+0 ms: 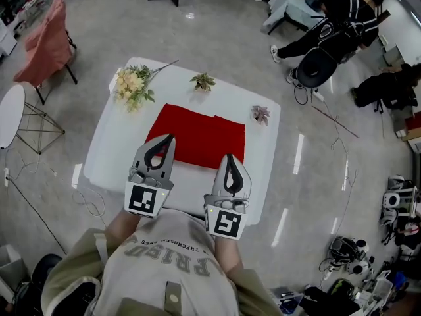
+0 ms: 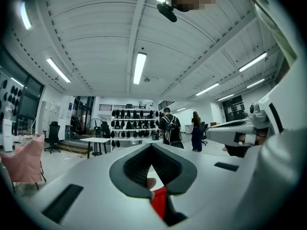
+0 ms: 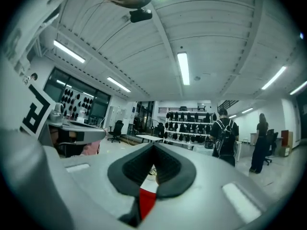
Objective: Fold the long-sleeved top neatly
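1. Head view: the left tongs and right tongs are both closed and held level over the near hem. Each gripper view shows red cloth in the slot, so they appear to pinch it.
2. Beyond them the red top lies flat as a compact rectangle in the middle of the tabletop.
3. I judge the step in hand to be the hem fold. The next move calls for carrying both corners evenly towards the far edge.

Around me, strip lights are glowing on the ribbed ceiling while a pink-draped chair is standing on the glossy floor.
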A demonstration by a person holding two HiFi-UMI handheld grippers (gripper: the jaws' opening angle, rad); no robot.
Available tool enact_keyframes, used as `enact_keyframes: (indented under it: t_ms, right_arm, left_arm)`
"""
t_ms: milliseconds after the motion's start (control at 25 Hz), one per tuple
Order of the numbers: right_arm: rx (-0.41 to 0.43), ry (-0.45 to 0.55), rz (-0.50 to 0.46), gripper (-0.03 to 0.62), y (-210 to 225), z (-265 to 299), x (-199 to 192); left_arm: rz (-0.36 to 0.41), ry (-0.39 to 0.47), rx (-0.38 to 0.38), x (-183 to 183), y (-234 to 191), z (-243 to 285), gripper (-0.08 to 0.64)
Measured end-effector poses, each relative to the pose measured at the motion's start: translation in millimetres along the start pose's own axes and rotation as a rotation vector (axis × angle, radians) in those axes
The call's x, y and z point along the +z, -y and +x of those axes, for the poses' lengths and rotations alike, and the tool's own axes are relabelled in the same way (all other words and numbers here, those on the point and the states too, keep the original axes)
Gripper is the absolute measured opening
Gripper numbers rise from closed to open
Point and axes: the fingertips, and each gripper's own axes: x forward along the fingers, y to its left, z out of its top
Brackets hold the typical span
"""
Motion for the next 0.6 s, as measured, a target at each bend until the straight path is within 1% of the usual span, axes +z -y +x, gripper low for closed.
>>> enact_keyframes:
  t_ms: [160,480,520,600]
  right_arm:
    - [-0.001,0.019,-0.019,0.0,3,-1,8]
    - [-0.012,0.01,-0.039,0.0,6,-3,6]
    - [-0.015,0.015,-0.032,0.0,6,-2,7]
    - [-0.032,0.047,0.012,0.0,7,2,17]
  left_arm:
    - [-0.009,-0.008,0.004,-4,1,-2,0.012]
    - [-0.023,-0.018,0.01,-9,-2,0,0.012]
    - [-0.023,-0.019,0.009,-10,-2,1,0.011]
    - [-0.024,-0.021,0.01,-9,-2,3,0.011]
